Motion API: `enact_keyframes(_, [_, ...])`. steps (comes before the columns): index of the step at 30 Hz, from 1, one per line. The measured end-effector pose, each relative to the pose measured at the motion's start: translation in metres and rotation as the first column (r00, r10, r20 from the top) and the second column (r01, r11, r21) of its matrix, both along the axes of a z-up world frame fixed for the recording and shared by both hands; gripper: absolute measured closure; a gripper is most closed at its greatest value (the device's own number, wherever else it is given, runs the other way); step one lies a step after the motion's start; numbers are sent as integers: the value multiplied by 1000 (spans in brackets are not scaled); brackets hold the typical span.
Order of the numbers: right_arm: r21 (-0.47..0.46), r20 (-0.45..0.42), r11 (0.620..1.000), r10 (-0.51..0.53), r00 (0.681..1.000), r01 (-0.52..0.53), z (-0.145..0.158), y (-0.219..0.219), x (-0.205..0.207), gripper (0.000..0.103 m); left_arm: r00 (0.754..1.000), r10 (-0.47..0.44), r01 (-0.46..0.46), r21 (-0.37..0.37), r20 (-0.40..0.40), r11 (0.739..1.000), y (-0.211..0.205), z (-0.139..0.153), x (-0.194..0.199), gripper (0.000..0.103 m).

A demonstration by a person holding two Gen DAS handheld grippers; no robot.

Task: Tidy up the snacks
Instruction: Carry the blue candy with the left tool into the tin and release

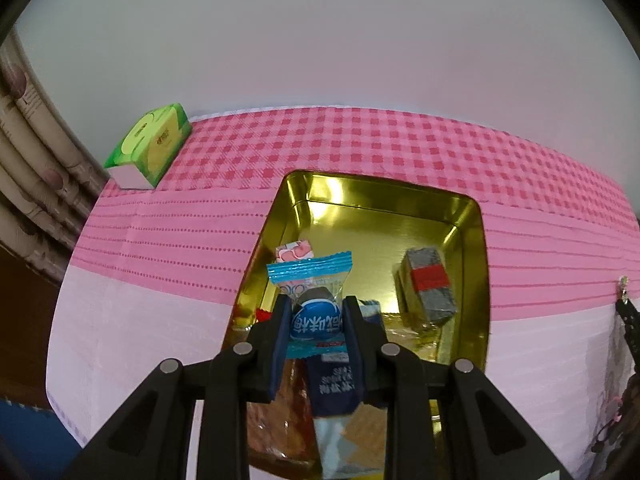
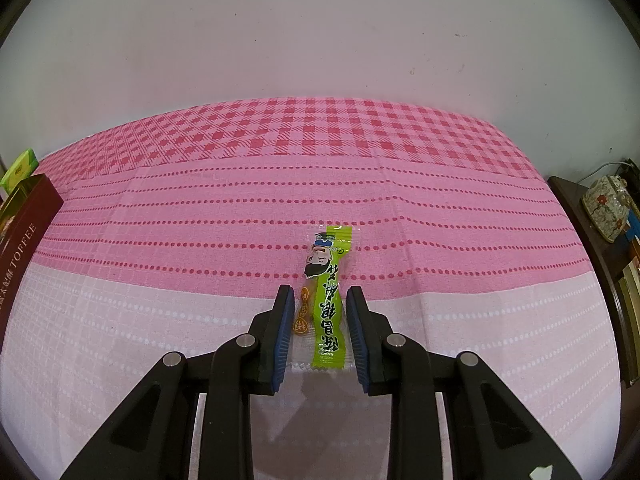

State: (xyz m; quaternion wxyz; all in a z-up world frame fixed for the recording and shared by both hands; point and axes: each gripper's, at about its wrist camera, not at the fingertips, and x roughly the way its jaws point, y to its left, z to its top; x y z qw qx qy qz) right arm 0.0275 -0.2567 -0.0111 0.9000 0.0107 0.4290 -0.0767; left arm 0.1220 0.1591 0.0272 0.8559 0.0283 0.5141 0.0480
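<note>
Your left gripper (image 1: pixel 316 320) clamps the blue-wrapped candy (image 1: pixel 314 312) over the gold tin (image 1: pixel 476 264) for release, while your right gripper (image 2: pixel 320 320) closes on the green snack stick (image 2: pixel 326 292) lying toward 12 o'clock on the cloth.

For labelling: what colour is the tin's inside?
Shiny gold, clearest in the left wrist view: tin.

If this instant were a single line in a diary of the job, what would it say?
left gripper: shut on blue candy, over gold tin | right gripper: shut on green snack above the cloth
</note>
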Motion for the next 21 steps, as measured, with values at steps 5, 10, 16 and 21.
enact_keyframes(5, [0, 0, 1000, 0, 1000, 0, 0, 0, 0, 78, 1000, -6, 6, 1, -17, 1000, 4, -7, 11, 76])
enact_keyframes(10, [0, 0, 1000, 0, 1000, 0, 0, 0, 0, 78, 1000, -16, 16, 8, -26, 1000, 5, -10, 28, 76])
enact_keyframes(16, [0, 0, 1000, 0, 1000, 0, 0, 0, 0, 78, 998, -17, 17, 10, -67, 1000, 7, -26, 45, 76])
enact_keyframes(21, [-2, 0, 1000, 0, 1000, 0, 0, 0, 0, 78, 995, -11, 10, -11, -98, 1000, 10, -39, 52, 76])
